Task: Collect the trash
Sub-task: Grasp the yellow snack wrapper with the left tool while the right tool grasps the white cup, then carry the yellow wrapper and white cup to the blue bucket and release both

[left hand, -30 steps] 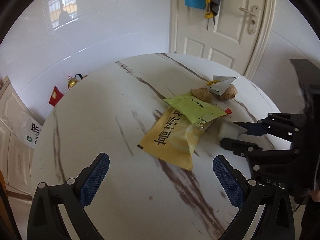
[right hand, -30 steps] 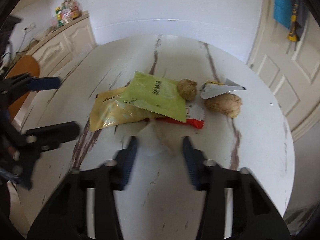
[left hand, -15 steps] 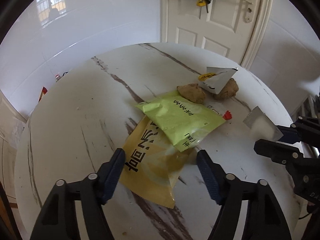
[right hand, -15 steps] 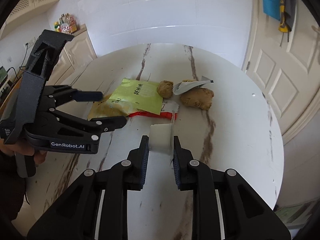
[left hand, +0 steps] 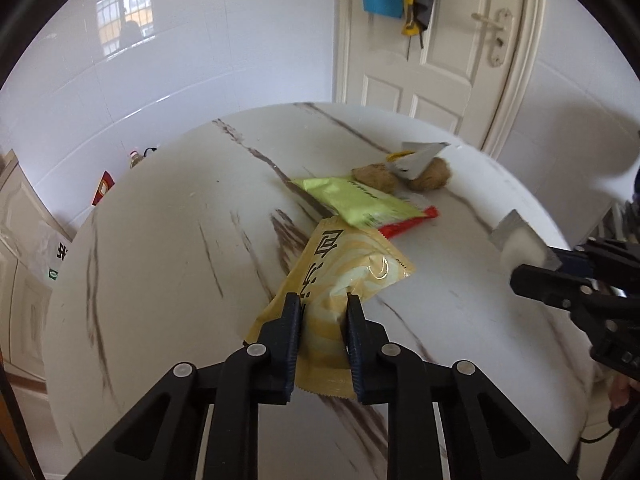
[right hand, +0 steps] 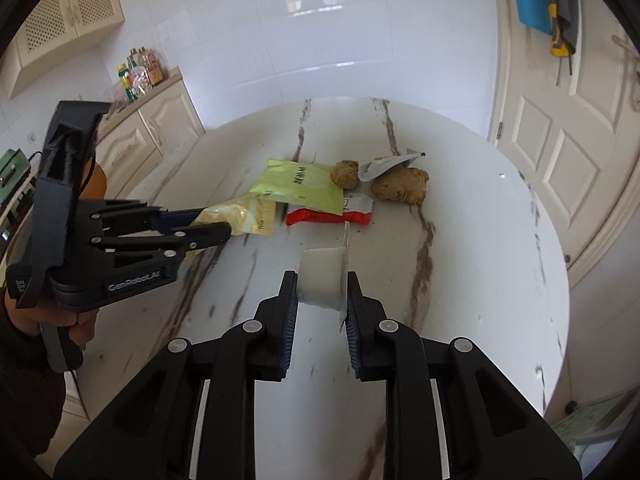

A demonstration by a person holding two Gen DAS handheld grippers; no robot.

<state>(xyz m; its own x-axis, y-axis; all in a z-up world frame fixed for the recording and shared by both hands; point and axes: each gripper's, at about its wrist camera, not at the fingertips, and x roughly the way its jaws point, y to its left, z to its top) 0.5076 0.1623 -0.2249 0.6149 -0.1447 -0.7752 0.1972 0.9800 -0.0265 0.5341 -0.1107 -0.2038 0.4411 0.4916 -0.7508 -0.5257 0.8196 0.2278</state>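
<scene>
Yellow wrapper point(left hand: 344, 280) pinched in your left gripper point(left hand: 323, 312), plastic cup point(right hand: 322, 280) in right gripper point(right hand: 322, 312); next, lift both clear.

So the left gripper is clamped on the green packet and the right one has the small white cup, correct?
Not quite. The left gripper is clamped on the yellow packet, not the green packet, which lies untouched on the table. The left wrist view shows this plainly. The rest holds: the right gripper has the small white cup.
</scene>
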